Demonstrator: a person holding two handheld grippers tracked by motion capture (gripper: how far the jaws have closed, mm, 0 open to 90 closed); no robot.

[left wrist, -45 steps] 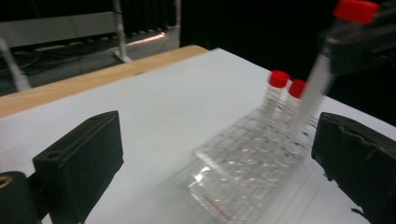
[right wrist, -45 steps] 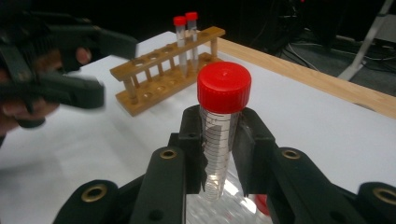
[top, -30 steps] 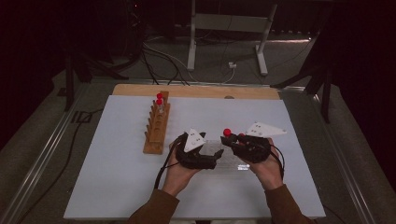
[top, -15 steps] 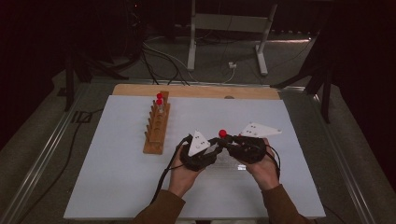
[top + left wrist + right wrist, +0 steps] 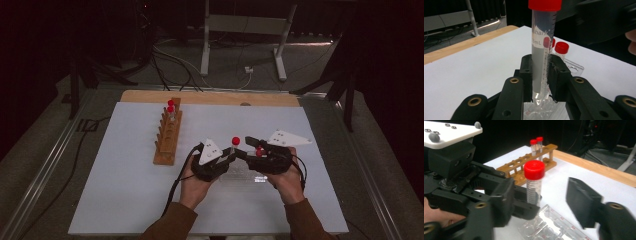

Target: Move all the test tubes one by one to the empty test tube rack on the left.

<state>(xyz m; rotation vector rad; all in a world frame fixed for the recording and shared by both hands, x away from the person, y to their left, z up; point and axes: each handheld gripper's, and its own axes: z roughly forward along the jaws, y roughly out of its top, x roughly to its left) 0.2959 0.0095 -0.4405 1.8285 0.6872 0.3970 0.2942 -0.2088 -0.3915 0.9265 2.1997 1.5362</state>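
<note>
Tube [image 5: 541, 50]: passed from right to left, upright over clear tray [image 5: 554, 227].
Left gripper [image 5: 231, 154]: jaws just clamped tube.
Right gripper [image 5: 248, 151]: jaws just opened, half apart, empty.

This is a lab bench set up for recording, no question. On the white surface [image 5: 125, 200] stands a wooden test-tube rack [image 5: 168, 137] with red-capped tubes [image 5: 170, 106] in its far holes. A graduated, red-capped centrifuge tube [image 5: 541, 37] stands upright, printed volume marks running down its side, and a clear plastic holder tray [image 5: 551, 226] lies beneath it. All around, the room is dark: black curtains, cables [image 5: 170, 60] snaking across a grey floor, metal stand legs [image 5: 280, 45] behind. An aluminium rail [image 5: 45, 170] frames the surface.
</note>
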